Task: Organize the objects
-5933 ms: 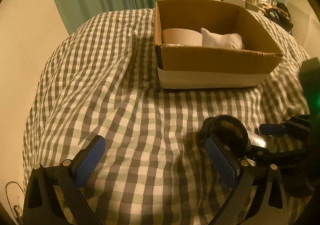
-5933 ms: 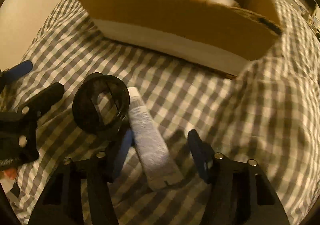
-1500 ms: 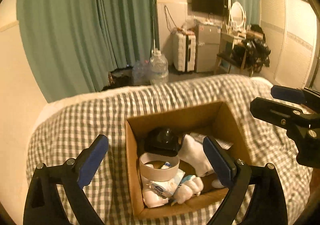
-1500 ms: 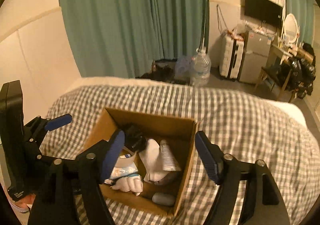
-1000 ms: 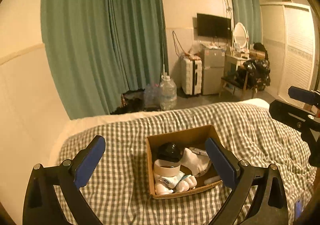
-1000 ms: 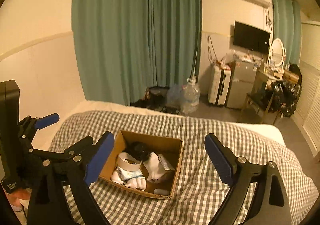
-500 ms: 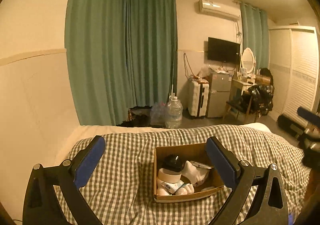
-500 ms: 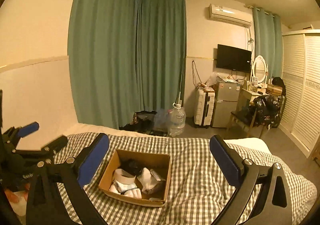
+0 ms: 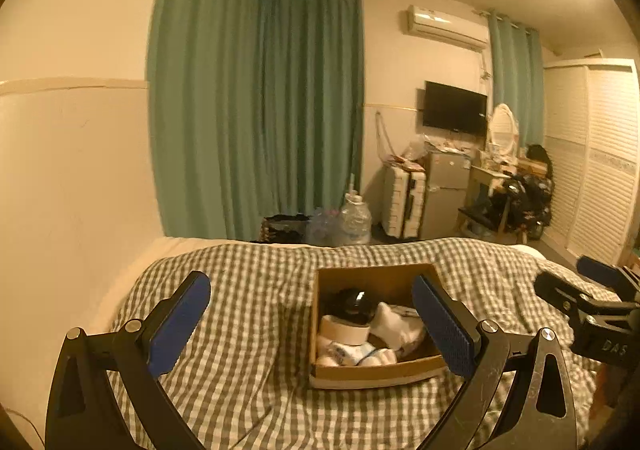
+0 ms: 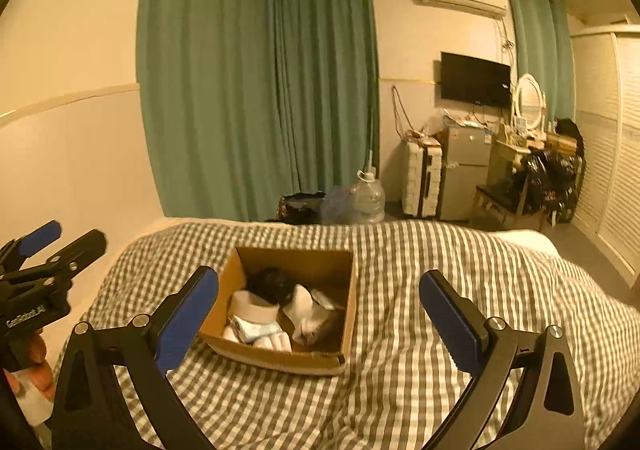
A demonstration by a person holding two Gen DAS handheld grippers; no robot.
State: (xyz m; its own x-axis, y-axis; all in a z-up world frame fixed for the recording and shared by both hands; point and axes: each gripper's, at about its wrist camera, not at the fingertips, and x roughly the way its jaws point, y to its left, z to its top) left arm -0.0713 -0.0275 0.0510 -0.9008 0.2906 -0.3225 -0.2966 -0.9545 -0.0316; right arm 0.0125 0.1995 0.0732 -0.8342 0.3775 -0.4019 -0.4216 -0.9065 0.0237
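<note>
Hovering wide-spread and empty, the left gripper [image 9: 310,320] and right gripper [image 10: 318,308] are eyeing the open brown cardboard box [image 10: 347,322], probably light but floppy-walled, best pinched at a rim.

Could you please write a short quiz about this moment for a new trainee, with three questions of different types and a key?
1. True or false: the left gripper is shut on the tape roll.
2. Where does the cardboard box stand? A) on the floor B) on the checked bedcover C) on a desk
3. Fill in: the right gripper holds ____.

Key: 1 false, both grippers are open and back from the box; 2 B; 3 nothing.
</note>
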